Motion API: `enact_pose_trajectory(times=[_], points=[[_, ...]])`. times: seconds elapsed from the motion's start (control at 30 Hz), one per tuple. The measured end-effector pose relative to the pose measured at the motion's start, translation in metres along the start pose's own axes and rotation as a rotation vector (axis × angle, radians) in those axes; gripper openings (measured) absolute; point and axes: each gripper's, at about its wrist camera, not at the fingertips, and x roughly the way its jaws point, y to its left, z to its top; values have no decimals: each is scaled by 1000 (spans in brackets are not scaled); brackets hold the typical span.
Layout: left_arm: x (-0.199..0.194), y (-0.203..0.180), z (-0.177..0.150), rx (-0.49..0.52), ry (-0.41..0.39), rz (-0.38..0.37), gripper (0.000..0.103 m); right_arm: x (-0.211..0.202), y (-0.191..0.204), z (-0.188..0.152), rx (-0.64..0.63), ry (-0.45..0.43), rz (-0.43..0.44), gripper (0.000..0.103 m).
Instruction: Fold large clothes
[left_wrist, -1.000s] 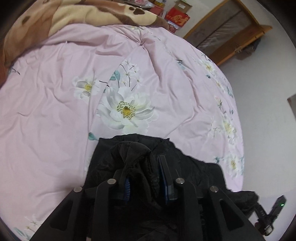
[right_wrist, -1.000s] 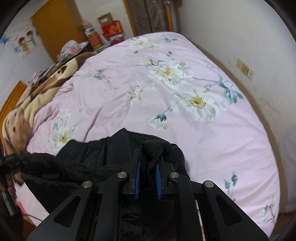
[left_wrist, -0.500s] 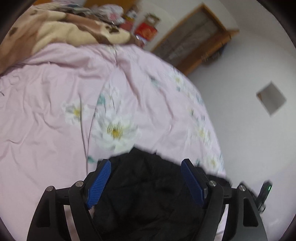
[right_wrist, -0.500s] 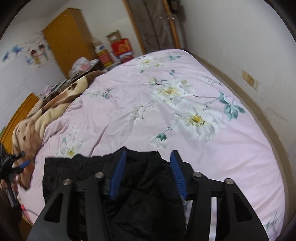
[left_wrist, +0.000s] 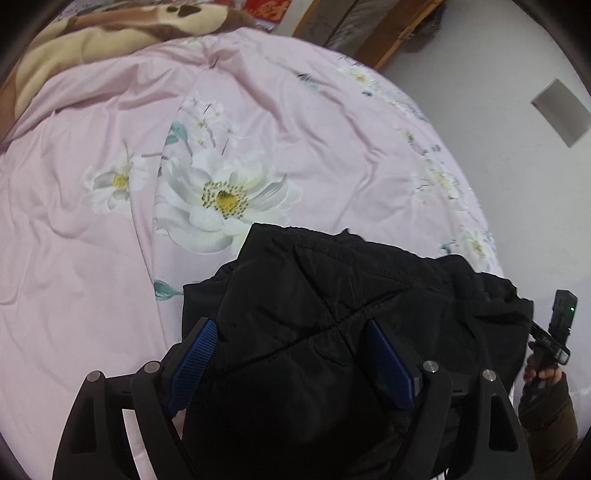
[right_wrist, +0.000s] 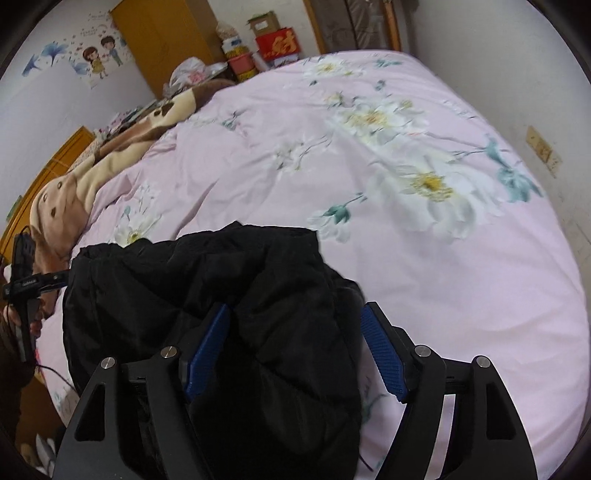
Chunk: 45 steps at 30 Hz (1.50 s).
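Note:
A black padded jacket (left_wrist: 351, 295) lies bunched at the near edge of a bed with a pink flowered cover (left_wrist: 258, 140). My left gripper (left_wrist: 291, 354) is open, its blue pads wide apart over the jacket's near part, holding nothing. In the right wrist view the same jacket (right_wrist: 207, 280) lies on the cover (right_wrist: 406, 184). My right gripper (right_wrist: 295, 347) is open too, its pads either side of a fold of the jacket without pinching it. Each gripper shows in the other's view, at the far right (left_wrist: 557, 325) and far left (right_wrist: 26, 273).
A brown and cream blanket (right_wrist: 110, 162) lies along the bed's far left side. Orange wardrobes (right_wrist: 166, 37), boxes (right_wrist: 277, 44) and a wooden door frame (left_wrist: 369, 29) stand beyond the bed. A white wall (right_wrist: 517, 74) runs along the bed's right side.
Both grippers were shut on the jacket a second ago. Both have opened and let it go, and the jacket has dropped onto the bed.

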Motion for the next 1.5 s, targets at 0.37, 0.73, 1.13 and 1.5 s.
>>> enact_pose_trajectory(times=[0.37,0.73,1.13,1.5], points=[[-27,-6,4,-21,-106,70,29,-36,14,10,36,-136,-26,18],[37,-17,3,72,-49,288,38,42,19,11,-40,63,-255,21],[40,-19,4,31,-51,320,44,54,23,9,-33,131,-364,29],[-82,-67,-44,-23,-361,280,55,-86,102,-17,-59,-323,-346,51]])
